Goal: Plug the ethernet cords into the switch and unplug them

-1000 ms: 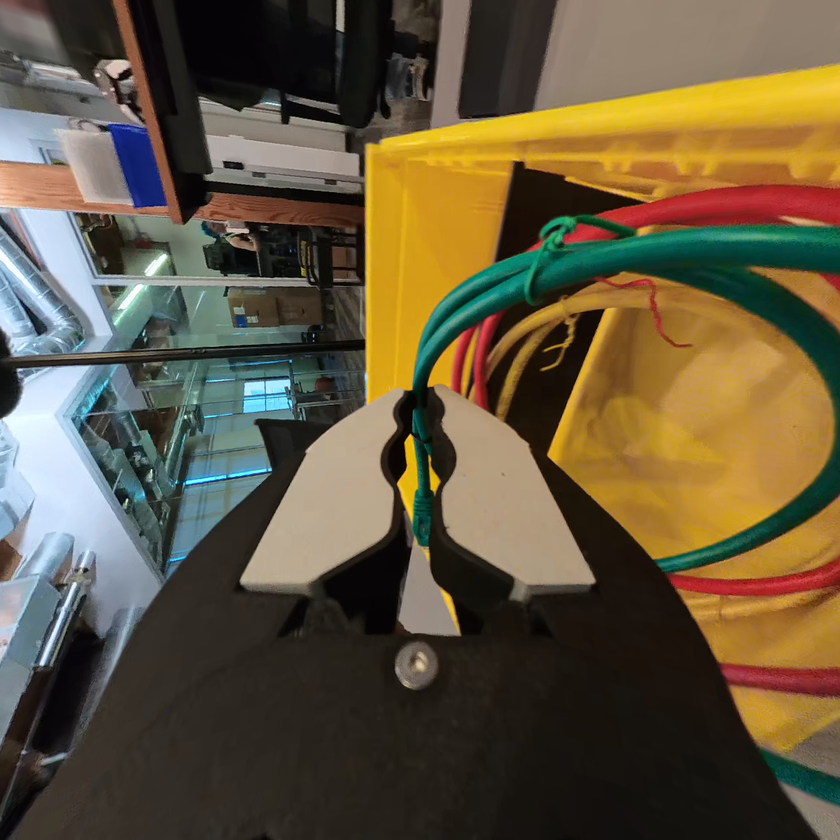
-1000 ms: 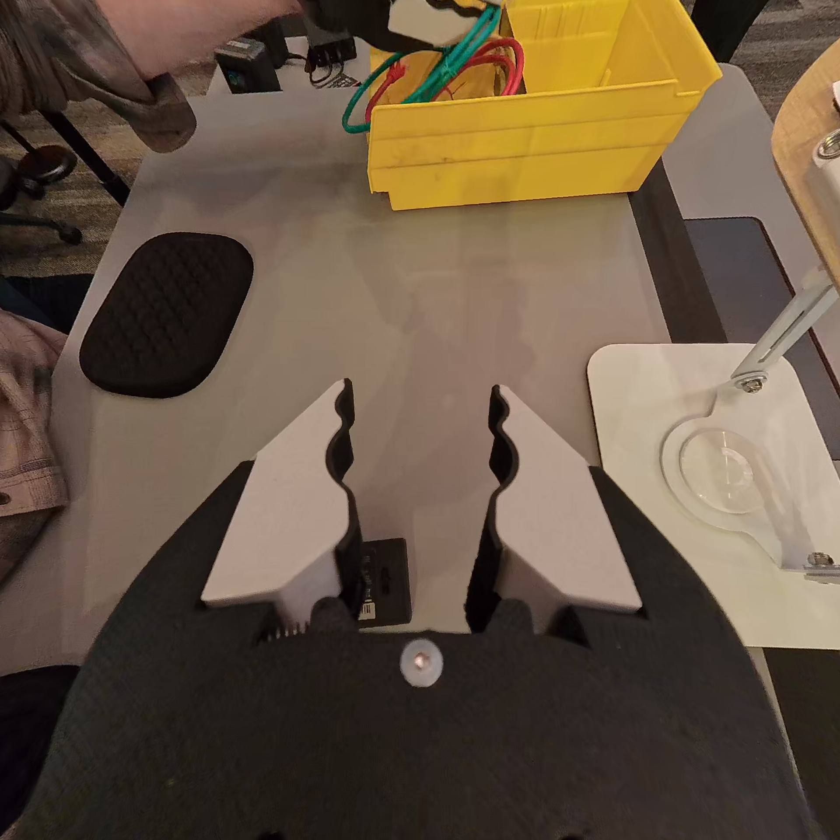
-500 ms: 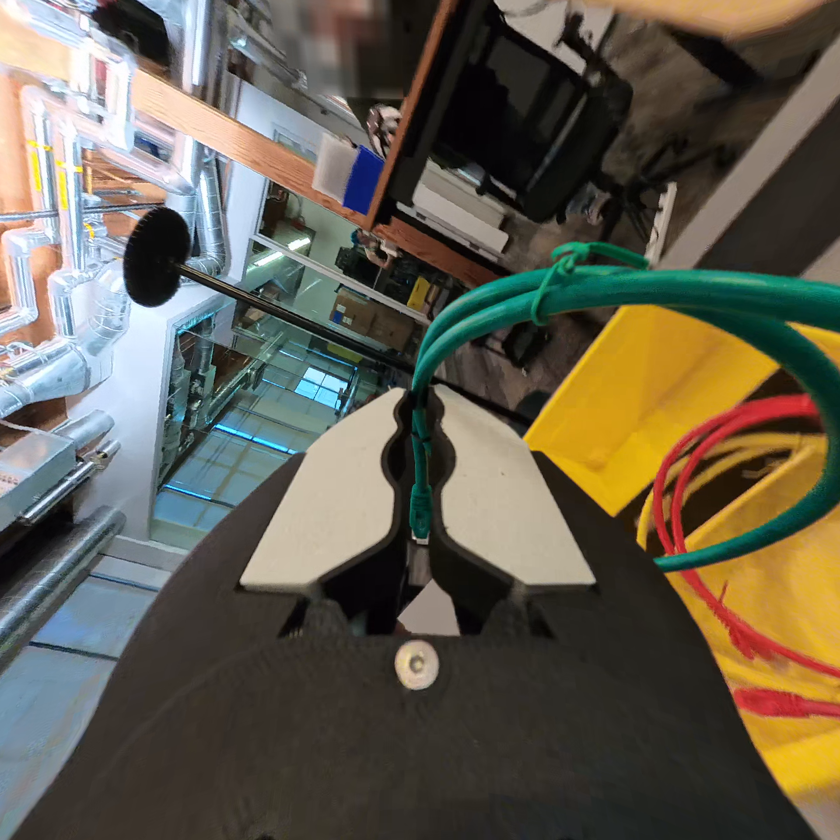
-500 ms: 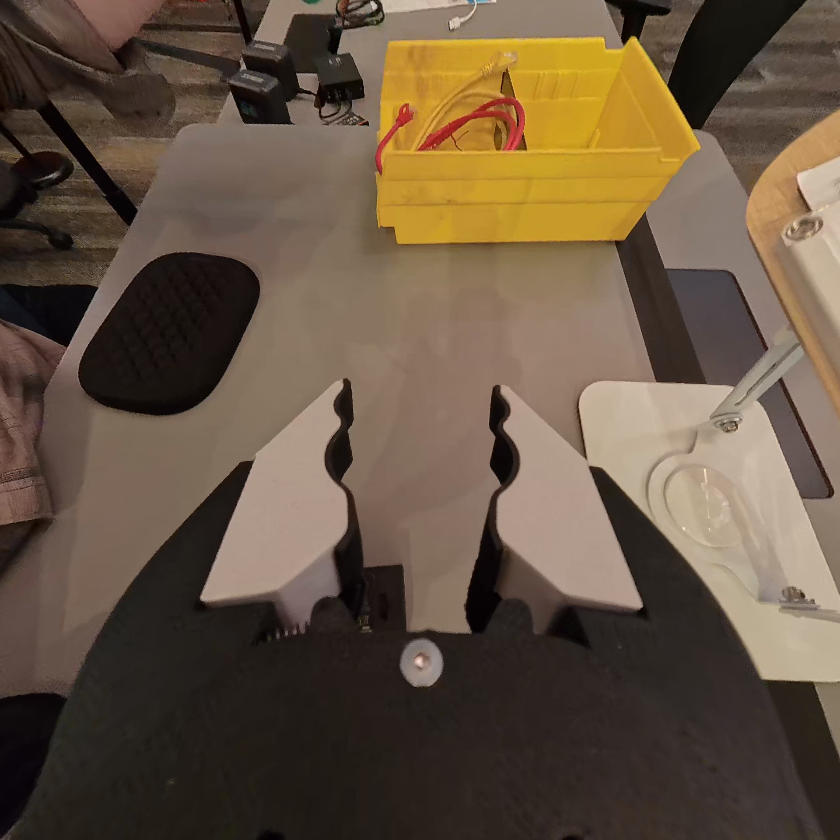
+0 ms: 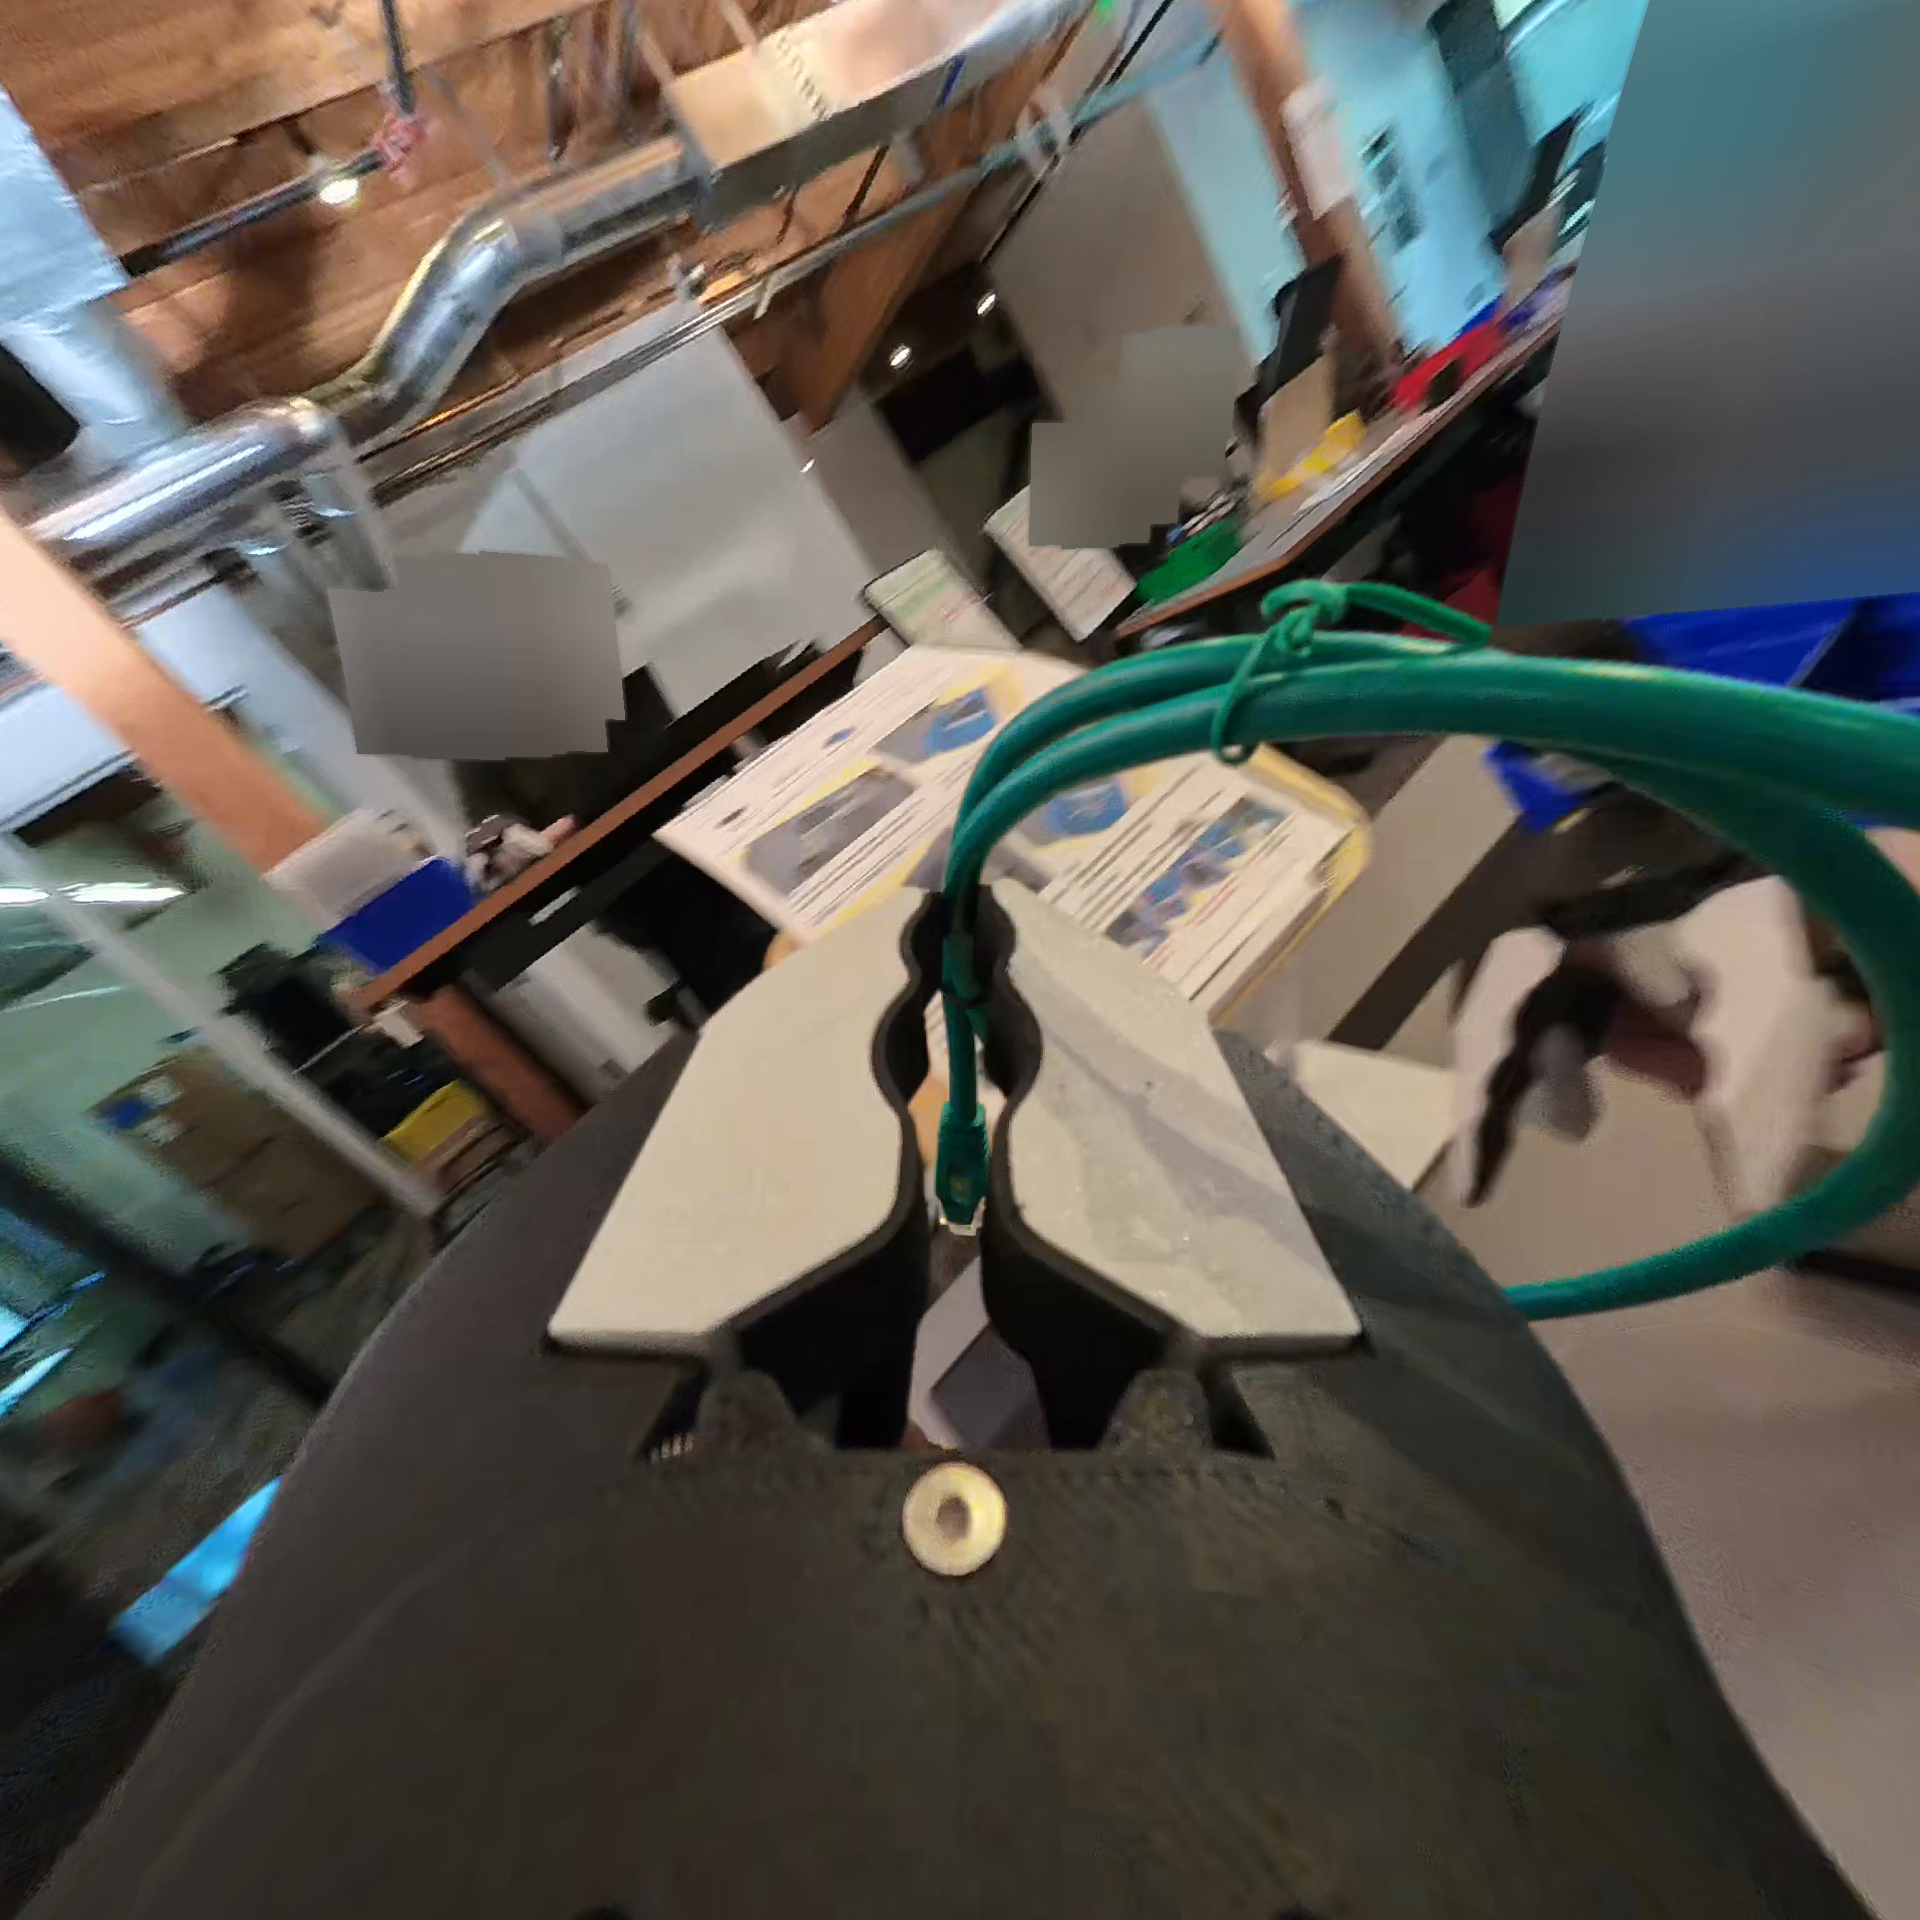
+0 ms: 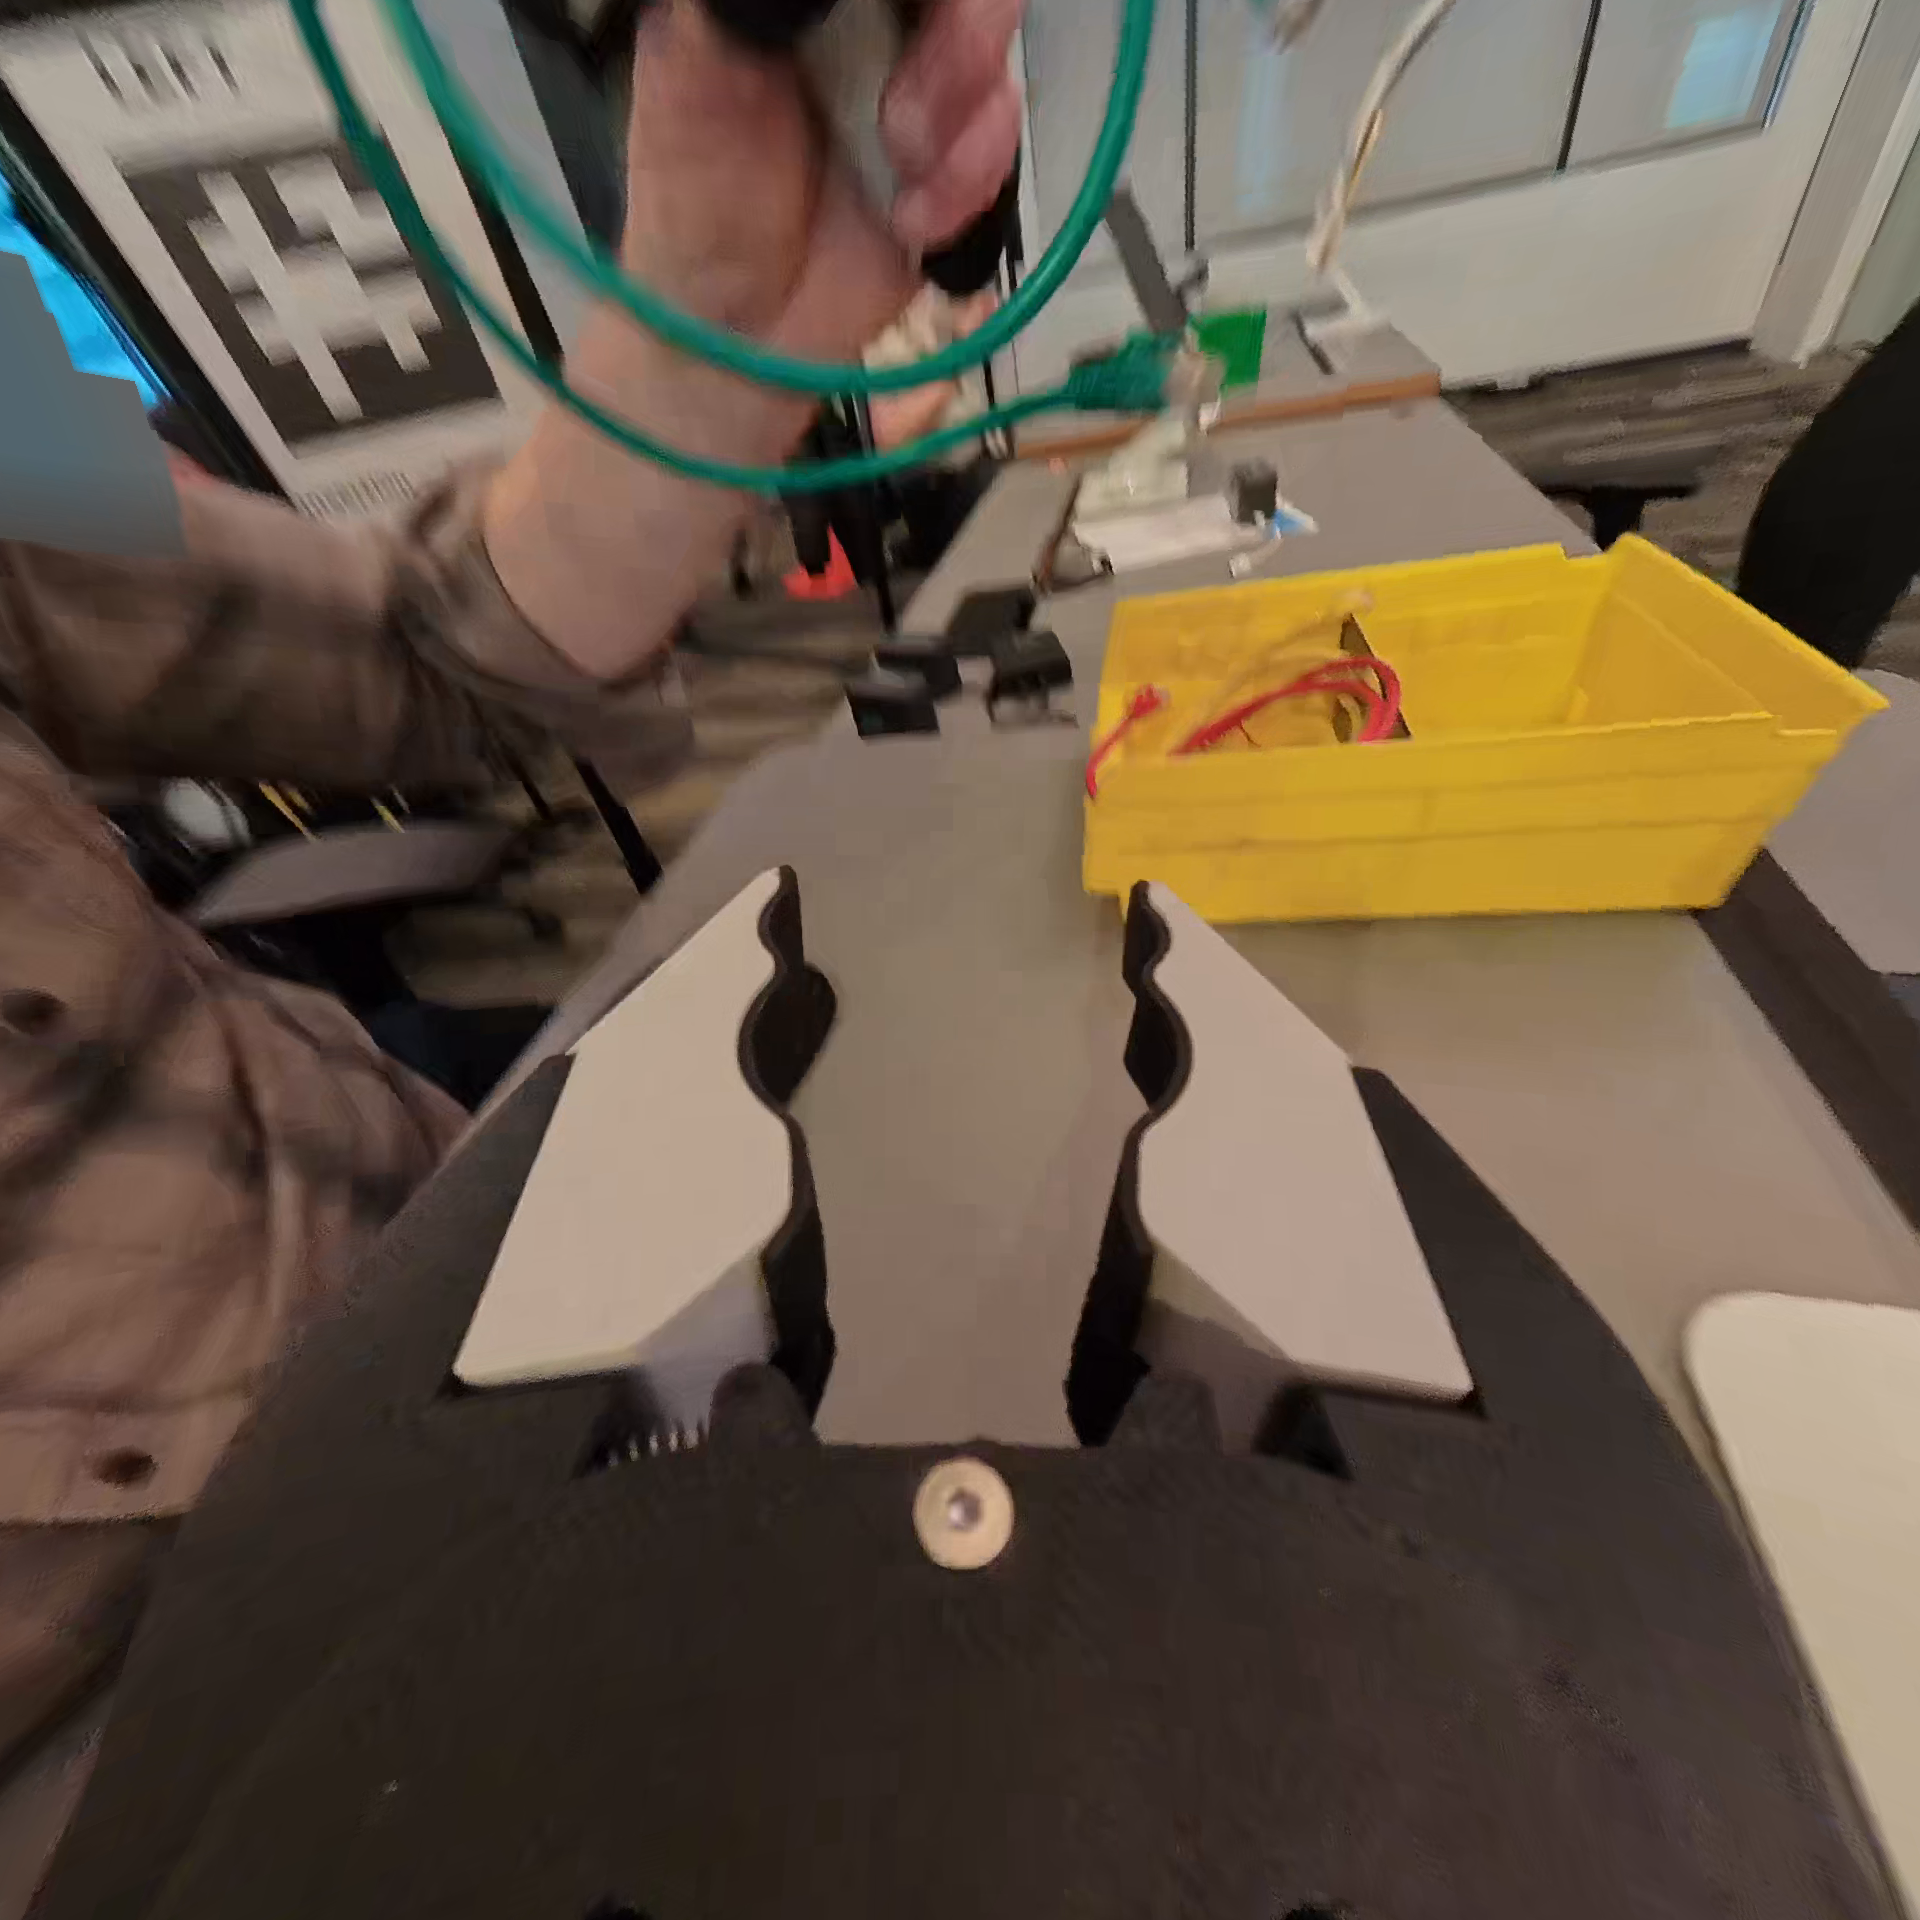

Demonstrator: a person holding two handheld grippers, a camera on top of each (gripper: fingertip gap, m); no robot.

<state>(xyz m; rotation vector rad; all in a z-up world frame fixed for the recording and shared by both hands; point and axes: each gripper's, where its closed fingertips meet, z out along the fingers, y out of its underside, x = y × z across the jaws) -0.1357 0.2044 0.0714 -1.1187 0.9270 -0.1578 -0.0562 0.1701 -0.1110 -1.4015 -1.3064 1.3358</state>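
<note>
My left gripper (image 5: 961, 914) is shut on the green ethernet cord (image 5: 1455, 707). The cord's plug (image 5: 961, 1158) sits between the fingers, and its tied coil loops off to the right, lifted in the air. In the right wrist view the same green cord (image 6: 748, 364) hangs high at the upper left, around a person's hand (image 6: 748, 187), with its free plug (image 6: 1127, 374) pointing right. My right gripper (image 6: 961, 914) is open and empty above the grey table (image 6: 956, 810). The switch is not in view.
A yellow bin (image 6: 1455, 769) stands on the table at the right and holds red cords (image 6: 1299, 701) and yellow cords. Black adapters (image 6: 956, 675) lie beyond the table's far edge. A white pad (image 6: 1829, 1475) lies at the near right. A sleeve (image 6: 156, 1039) fills the left. There is about 20 cm between the tips of the two grippers.
My left gripper has lifted the green cord out of the yellow bin and high into the air, swinging its view toward the room. My right gripper tilted up, still open.
</note>
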